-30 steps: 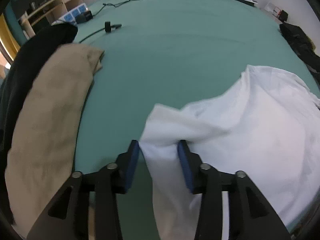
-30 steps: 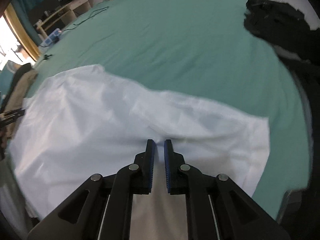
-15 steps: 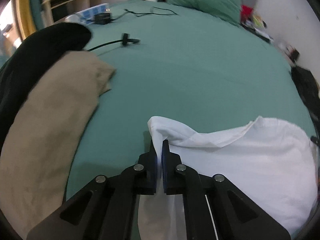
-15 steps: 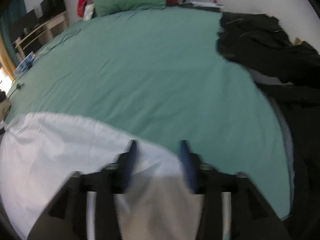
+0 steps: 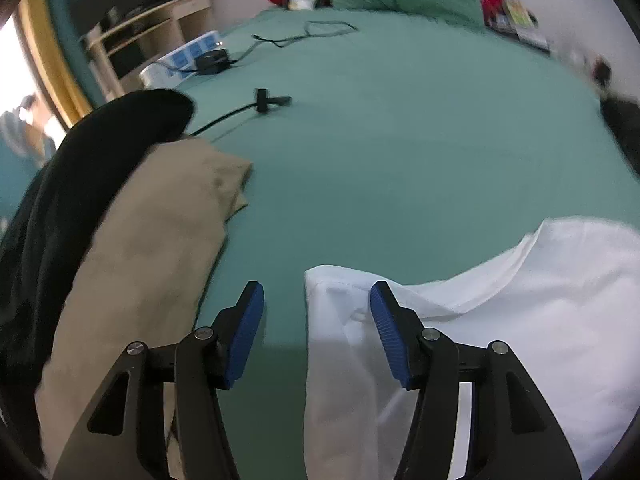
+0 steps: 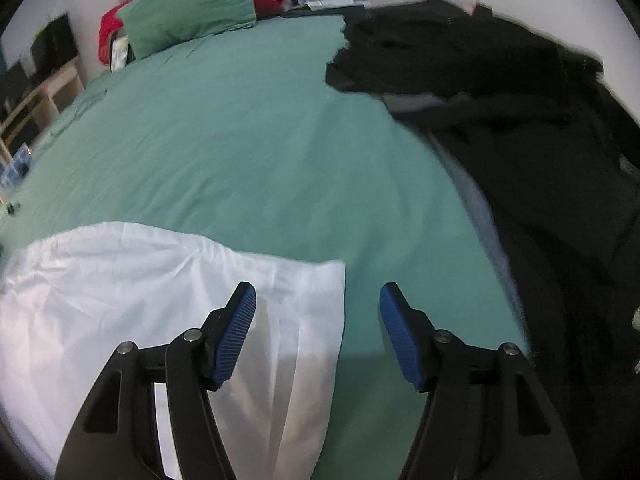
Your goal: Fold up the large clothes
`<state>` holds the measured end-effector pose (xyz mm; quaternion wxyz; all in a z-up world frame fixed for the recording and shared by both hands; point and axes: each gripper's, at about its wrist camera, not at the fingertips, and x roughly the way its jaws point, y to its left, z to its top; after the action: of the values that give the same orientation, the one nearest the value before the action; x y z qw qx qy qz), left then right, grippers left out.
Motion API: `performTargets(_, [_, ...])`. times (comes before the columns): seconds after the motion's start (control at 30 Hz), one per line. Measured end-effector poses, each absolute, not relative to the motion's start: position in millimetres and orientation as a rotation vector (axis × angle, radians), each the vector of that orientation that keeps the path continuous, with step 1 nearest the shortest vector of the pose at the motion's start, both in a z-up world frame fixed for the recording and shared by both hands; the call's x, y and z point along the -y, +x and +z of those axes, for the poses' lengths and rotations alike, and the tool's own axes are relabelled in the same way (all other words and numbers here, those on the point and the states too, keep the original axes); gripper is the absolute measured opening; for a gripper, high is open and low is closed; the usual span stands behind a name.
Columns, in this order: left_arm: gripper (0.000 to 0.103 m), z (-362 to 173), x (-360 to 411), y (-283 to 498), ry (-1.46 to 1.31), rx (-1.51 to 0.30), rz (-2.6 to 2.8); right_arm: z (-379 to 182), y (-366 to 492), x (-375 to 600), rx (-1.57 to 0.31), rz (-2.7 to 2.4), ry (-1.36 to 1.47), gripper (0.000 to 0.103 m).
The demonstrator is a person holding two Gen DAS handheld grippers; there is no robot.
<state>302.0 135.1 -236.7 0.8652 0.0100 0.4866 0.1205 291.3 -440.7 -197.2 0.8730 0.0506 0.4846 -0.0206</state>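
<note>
Both tools stood wide apart, gripping nothing; the left tool [image 5: 316,316] had just been opening, with the white garment's [image 5: 500,320] corner between its jaws. The right tool [image 6: 316,316] hung over the garment's other edge. The garment lay on the green bed [image 5: 400,140], partly folded, with more folding likely left. A tan garment [image 5: 140,260] lay at nine o'clock.

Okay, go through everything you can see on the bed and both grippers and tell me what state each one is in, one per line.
left gripper: open, jaws just opened, white garment's corner between them, not pinched
right gripper: open, over the garment's edge
white garment: lying loosely folded on the bed
tan garment: folded, at the bed's left edge
black clothes: heaped, unfolded
green pillow: at the bed's head
</note>
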Motion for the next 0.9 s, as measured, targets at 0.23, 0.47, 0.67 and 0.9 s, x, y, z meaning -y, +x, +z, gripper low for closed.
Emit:
performTargets(0.23, [0.004, -247.0, -149.8, 309.5, 0.023, -1.015, 0.363, -213.6, 296.2, 440.5, -1.021, -0.041, 0.105, 0.064])
performTargets(0.47, [0.004, -245.7, -163.9, 295.1, -0.007, -1.002, 0.465, -215.7, 295.5, 434.1, -1.009, -0.064, 0.039, 0.064])
performTargets(0.67, [0.019, -217.2, -146.5, 269.1, -0.038, -0.945, 0.409, -215.8, 295.5, 431.4, -1.010, -0.081, 0.044, 0.064])
performTargets(0.9, [0.027, -235.9, -106.6, 252.5, -0.038, -1.030, 0.268, -215.0, 294.5, 434.2, -1.019, -0.085, 0.048, 0.064])
